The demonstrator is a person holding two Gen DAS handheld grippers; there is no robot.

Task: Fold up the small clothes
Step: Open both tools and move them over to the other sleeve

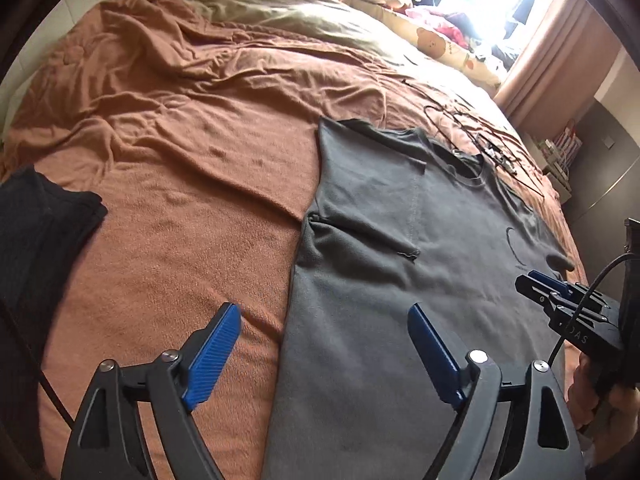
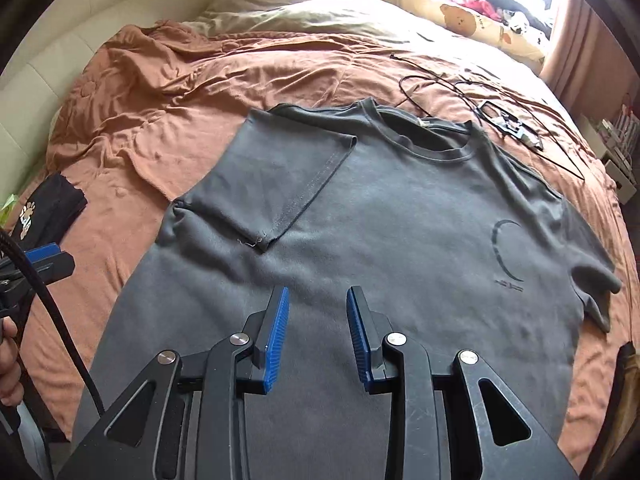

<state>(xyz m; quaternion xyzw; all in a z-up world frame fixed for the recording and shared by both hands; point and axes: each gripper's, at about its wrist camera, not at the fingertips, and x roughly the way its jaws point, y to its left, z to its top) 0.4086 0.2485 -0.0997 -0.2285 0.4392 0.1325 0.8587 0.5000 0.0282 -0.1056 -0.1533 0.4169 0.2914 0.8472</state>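
Note:
A dark grey T-shirt [image 2: 380, 220] lies flat on the bed, collar at the far end, a crescent print on its right chest. Its left sleeve [image 2: 272, 184] is folded inward onto the chest; the right sleeve [image 2: 592, 276] lies spread out. My left gripper [image 1: 324, 320] hovers open over the shirt's left edge [image 1: 296, 280], one finger above the blanket, the other above the shirt. My right gripper [image 2: 316, 300] hangs open over the shirt's lower middle with nothing between its blue pads. The right gripper [image 1: 560, 292] also shows at the right edge of the left wrist view.
A rumpled orange-brown blanket [image 1: 160, 140] covers the bed. A folded black garment [image 2: 52, 208] lies at the left. Black cables and a small device [image 2: 508, 120] lie past the collar. Pillows and plush toys [image 2: 460, 12] sit by the window. A hand [image 2: 8, 364] holds the left gripper.

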